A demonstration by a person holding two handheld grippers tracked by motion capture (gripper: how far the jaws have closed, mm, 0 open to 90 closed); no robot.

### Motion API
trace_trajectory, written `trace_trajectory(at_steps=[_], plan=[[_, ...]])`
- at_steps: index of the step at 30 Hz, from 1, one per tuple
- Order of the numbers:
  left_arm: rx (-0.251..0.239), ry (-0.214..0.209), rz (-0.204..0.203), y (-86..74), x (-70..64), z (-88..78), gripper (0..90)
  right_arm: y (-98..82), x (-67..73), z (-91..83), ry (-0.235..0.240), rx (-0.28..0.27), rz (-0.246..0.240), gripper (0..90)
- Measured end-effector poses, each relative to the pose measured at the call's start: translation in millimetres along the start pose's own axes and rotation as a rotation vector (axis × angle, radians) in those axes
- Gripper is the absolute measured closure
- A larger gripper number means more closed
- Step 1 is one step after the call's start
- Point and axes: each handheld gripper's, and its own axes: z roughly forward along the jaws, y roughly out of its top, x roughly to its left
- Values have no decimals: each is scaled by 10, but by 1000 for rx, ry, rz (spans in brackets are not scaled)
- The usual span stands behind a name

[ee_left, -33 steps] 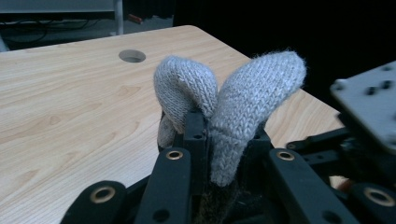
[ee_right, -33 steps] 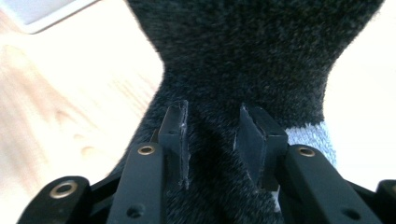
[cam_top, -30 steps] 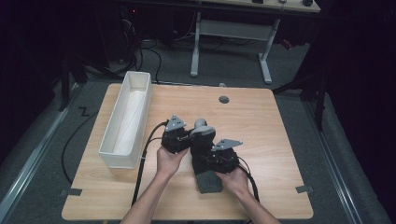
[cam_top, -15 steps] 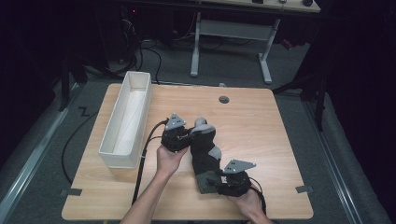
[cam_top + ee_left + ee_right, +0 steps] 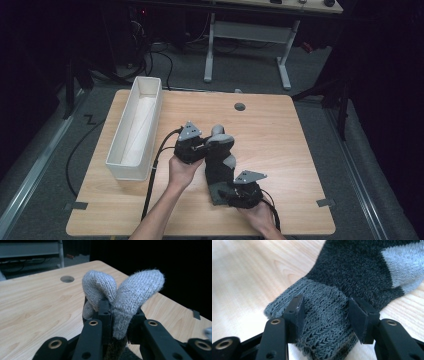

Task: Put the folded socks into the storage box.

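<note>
Left tongs (image 5: 206, 146): clamping together on the sock's (image 5: 220, 162) light grey toe end, which is bulging up in two lobes above the jaws in the left gripper view.
Right tongs (image 5: 223, 192): jaws standing apart, having just been opening, with the sock's grey cuff (image 5: 322, 315) lying between them.
Sock: lying stretched along the desk (image 5: 280, 150) between both tongs.
Bin (image 5: 134, 127): white, sitting on the desk's left side, near the left tongs.

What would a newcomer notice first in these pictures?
First, the dark grey knitted sock with light grey patches, stretched between two claws at the middle of the light wooden table. The left claw pinches its light toe end; the right claw straddles its cuff. A long white plastic bin stands left.
</note>
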Motion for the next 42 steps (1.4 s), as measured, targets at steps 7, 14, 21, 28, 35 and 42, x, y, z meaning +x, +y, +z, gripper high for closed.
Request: trace_trajectory(at_steps=[7,14,21,28,35,42], plan=[[12,-25,47,-34,-112,-132,770,82,-47,137,-34,-13,8,496],[33,-32,74,-279,-156,-300,768,134,-87,215,-42,-29,3,498],[58,-19,68,-509,-108,-368,767,150,-55,185,-56,-46,5,496],[71,5,69,-632,-31,-419,767,188,4,-5,-33,-71,-4,451],[80,24,62,-712,28,-428,766,87,34,-221,9,-56,-38,393],[76,23,60,-708,28,-416,766,-91,-86,-315,6,-16,-43,344]])
